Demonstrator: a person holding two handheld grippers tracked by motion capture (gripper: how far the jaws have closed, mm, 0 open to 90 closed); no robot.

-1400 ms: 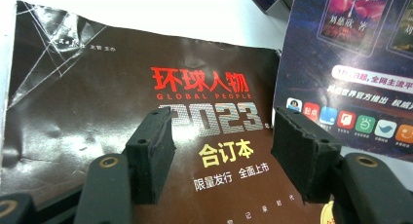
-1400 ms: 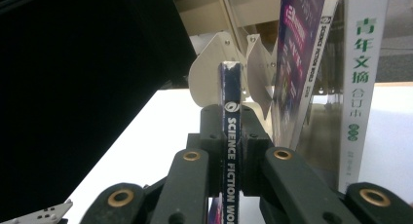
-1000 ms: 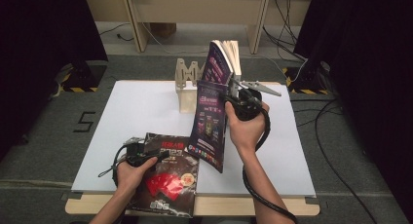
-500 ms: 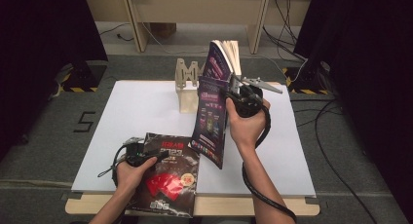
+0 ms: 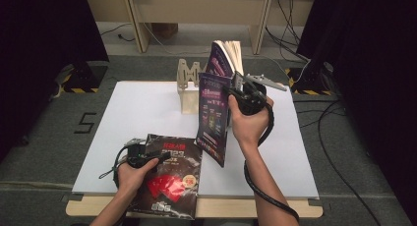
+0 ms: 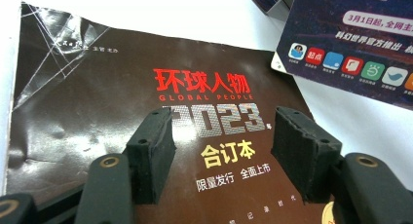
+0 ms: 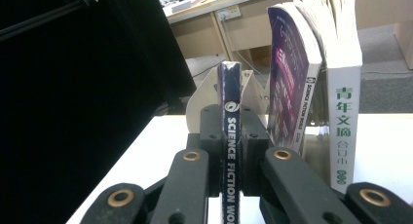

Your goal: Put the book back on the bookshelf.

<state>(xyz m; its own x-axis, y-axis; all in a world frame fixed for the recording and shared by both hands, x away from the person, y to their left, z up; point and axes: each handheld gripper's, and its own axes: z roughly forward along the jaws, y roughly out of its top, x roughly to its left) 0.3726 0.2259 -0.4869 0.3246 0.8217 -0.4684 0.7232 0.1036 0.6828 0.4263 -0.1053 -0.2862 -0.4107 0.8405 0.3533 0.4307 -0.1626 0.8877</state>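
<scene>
My right gripper (image 5: 235, 94) is shut on the spine of a purple science-fiction magazine (image 5: 214, 120) and holds it upright above the table's middle. In the right gripper view the pads (image 7: 253, 136) press both sides of that spine (image 7: 230, 112). A dark magazine (image 5: 169, 179) with red and silver lettering lies flat at the table's front edge. My left gripper (image 5: 150, 156) stands open at its top left corner. In the left gripper view the jaws (image 6: 226, 156) sit apart just over the cover (image 6: 97, 112), with nothing between them.
A wooden book rack (image 5: 186, 83) stands at the back of the white table (image 5: 137, 108). It holds a purple book (image 7: 287, 78) and a white-spined book (image 7: 343, 112) with fanned pages. Black curtains flank both sides. Cables trail on the floor at the right.
</scene>
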